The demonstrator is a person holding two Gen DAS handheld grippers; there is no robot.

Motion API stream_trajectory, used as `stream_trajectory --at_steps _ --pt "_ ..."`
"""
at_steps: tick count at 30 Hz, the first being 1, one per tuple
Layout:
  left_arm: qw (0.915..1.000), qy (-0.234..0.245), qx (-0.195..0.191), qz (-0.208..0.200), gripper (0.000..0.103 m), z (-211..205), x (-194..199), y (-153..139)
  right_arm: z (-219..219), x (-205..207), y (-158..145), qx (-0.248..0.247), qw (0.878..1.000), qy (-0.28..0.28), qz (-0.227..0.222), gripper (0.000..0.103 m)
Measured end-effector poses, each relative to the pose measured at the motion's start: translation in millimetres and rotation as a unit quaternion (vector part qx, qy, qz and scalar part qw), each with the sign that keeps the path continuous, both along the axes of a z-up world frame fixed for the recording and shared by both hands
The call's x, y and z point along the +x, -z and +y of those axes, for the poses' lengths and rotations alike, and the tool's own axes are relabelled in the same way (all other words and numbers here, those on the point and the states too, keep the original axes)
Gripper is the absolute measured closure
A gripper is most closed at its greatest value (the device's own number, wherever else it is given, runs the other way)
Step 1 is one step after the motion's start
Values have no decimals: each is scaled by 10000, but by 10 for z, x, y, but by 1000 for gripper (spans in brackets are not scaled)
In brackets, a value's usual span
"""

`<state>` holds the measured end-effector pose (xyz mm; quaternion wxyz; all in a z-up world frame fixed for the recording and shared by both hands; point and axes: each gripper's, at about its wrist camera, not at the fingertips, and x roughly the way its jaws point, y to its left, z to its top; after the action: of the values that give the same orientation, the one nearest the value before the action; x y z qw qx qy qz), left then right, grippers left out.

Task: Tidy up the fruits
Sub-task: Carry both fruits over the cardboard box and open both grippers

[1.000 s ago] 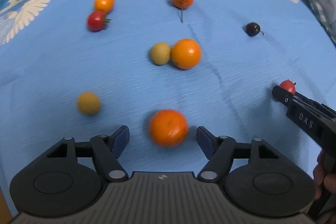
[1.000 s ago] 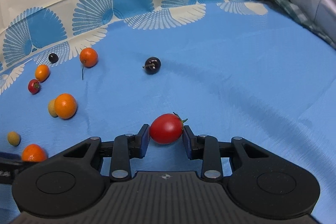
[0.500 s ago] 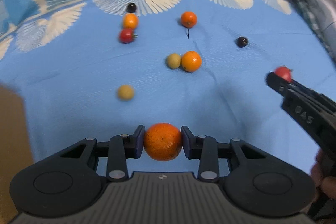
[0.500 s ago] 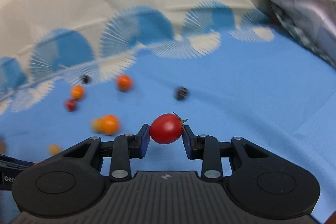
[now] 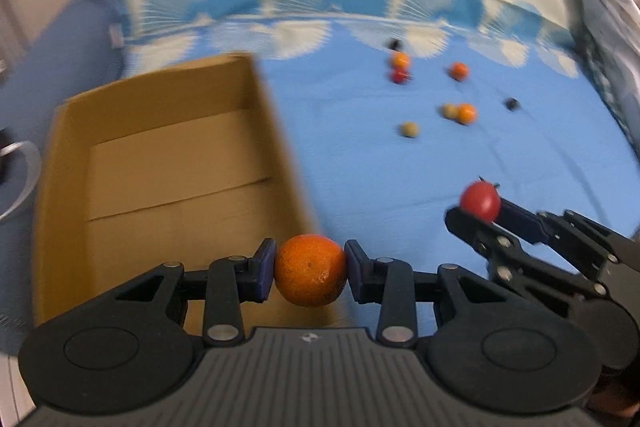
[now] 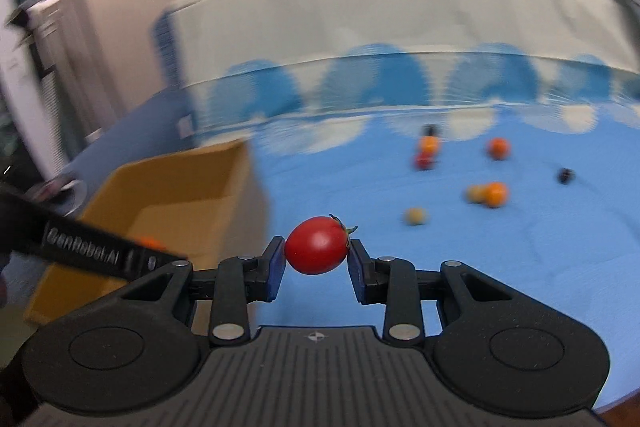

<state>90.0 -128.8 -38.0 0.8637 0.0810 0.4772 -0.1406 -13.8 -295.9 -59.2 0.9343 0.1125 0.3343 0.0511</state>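
Note:
My left gripper (image 5: 310,275) is shut on an orange (image 5: 311,275) and holds it in the air at the near right corner of an open cardboard box (image 5: 168,163). My right gripper (image 6: 316,247) is shut on a red cherry tomato (image 6: 316,245), lifted above the blue cloth; it also shows in the left wrist view (image 5: 480,203) to the right of the orange. The box shows at the left in the right wrist view (image 6: 176,195). The box floor that I can see is bare.
Several small fruits lie far right on the blue cloth (image 5: 400,179): two oranges (image 5: 466,113) (image 5: 459,70), yellow-green ones (image 5: 409,129), a red one (image 5: 399,77) and dark ones (image 5: 511,103). A metal bowl rim (image 5: 20,183) sits left of the box.
The left gripper closed on the orange and lifted it leftward to the box. The right gripper rose with the tomato and swung left. Both views now show the box.

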Motion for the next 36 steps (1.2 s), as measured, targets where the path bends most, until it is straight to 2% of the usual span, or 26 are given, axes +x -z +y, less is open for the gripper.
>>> stream_trajectory --at_steps 7,13,19,24,33,35,36 --pt "9972 -742 -60 64 62 880 136 105 710 239 -8 -326 9974 -599 212 68" --pt "9940 -1060 -20 250 62 1308 315 359 1247 516 153 -633 9909 -1092 467 68" --pt "9919 -1129 107 577 62 1465 518 711 1578 742 423 -910 9816 -1468 810 68" --pt "9898 -1171 215 783 62 1504 664 939 1650 854 619 -1100 9766 -1515 1058 68" --pt "9882 -1187 320 916 61 1464 847 1104 1613 986 698 -1228 9747 -1562 1024 68" --pt "9876 -1236 291 918 45 1467 856 1106 1613 998 693 -1250 9744 -1574 1003 66" --pt "9873 -1276 303 902 16 1474 846 1083 1604 1000 675 -1218 9751 -1570 989 56"
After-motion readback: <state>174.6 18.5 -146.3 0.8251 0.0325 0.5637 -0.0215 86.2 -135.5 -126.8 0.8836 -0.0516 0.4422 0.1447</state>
